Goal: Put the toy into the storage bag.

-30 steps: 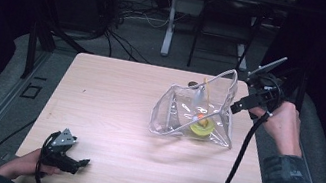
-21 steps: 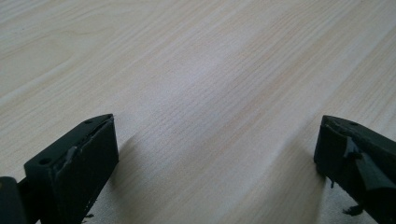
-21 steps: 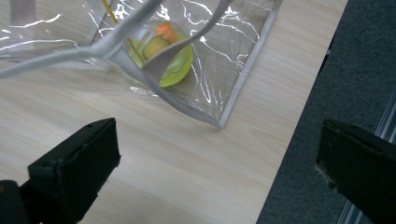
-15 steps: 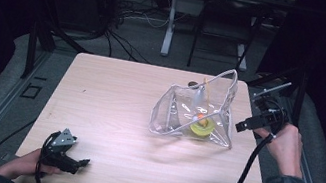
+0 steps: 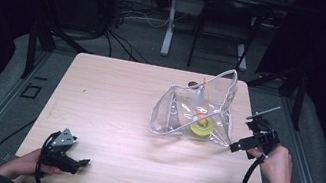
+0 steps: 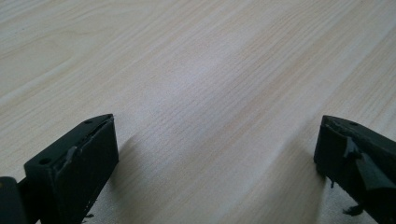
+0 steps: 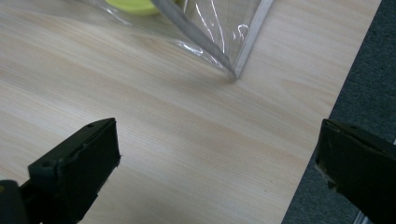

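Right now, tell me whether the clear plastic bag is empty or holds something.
Holds something: a yellow round object lies inside the clear plastic bag on the table.

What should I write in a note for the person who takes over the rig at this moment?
Left gripper: open, holds nothing, low over the table at its near left corner.
Right gripper: open, holds nothing, beside the near right corner of the clear bag, not touching it.
Bag: on the table right of centre, one corner standing up. Inside it lies a yellow-green thing with a small orange piece on top.
Done: something is already in the bag.
Left: probably to close or move the bag; no grasp is made yet.
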Demonstrator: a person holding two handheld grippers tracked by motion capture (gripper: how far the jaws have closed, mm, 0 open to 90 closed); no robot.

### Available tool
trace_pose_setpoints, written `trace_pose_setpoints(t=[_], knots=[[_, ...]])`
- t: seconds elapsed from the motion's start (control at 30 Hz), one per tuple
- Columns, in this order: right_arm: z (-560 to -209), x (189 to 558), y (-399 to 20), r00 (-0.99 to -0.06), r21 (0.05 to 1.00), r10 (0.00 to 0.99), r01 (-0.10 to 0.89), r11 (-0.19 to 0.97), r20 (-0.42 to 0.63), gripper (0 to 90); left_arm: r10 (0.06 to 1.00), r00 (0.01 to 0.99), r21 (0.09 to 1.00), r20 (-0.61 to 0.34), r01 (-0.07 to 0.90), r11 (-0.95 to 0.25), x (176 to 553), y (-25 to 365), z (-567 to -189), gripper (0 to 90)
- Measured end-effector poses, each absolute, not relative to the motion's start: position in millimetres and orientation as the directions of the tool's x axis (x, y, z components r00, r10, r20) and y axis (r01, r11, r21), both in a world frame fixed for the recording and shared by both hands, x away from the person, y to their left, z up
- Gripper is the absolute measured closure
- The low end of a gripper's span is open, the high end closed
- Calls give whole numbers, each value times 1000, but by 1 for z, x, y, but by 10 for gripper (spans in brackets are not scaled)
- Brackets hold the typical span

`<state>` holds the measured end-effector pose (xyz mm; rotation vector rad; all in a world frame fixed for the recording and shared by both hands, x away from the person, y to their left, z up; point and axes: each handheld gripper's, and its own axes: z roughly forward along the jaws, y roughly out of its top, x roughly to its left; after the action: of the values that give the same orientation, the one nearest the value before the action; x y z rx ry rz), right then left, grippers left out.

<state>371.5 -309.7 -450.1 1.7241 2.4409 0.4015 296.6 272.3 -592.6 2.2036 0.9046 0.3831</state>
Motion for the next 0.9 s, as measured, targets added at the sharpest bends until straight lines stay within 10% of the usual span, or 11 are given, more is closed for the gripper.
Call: trace_pose_setpoints(t=[0.9], knots=[[-533,345,-302,-359,190,931,921,341,71,6,704,711,712,4,492,-501,297,272,-593,0]])
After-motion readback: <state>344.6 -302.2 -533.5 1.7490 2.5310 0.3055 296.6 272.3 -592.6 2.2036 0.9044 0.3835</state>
